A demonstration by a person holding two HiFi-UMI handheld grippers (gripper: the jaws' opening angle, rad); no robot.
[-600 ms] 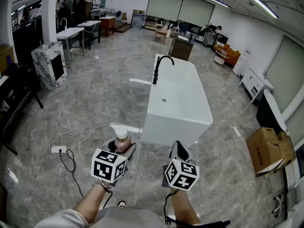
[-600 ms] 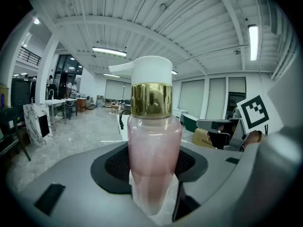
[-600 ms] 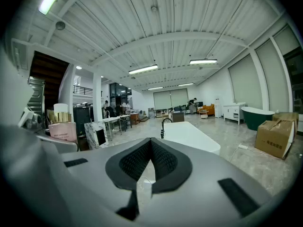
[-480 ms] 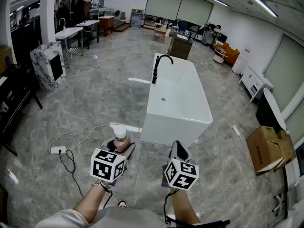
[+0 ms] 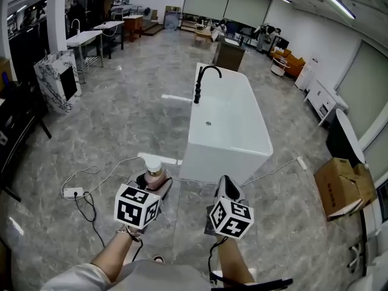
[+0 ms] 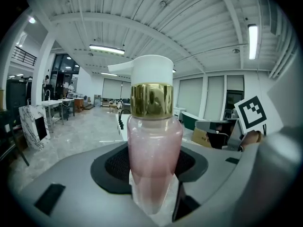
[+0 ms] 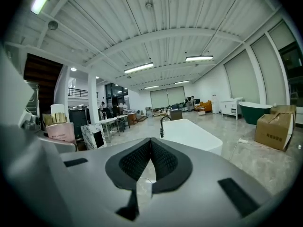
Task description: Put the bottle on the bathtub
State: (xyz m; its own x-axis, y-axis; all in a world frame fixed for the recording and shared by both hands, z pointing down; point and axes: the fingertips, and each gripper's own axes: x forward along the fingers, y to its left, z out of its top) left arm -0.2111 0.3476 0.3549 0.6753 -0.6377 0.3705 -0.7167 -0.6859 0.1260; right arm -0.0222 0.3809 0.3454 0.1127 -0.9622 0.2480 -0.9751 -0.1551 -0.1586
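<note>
Little has shifted; your left gripper [image 5: 153, 185] clamps the bottle [image 6: 154, 145] upright, likely against spilling; your right gripper [image 7: 150, 162] rides shut and empty, spare; the bathtub [image 5: 230, 153] stands ahead, well apart.

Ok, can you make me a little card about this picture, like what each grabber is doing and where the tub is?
left gripper: shut on the bottle, holding it upright
bottle: pink, gold collar, white pump top
right gripper: shut, nothing in it
bathtub: white, on the floor ahead of both grippers; bottle not on it yet
tap: black, on the bathtub's left edge, toward the far end
box: cardboard, on the floor to the right
</note>
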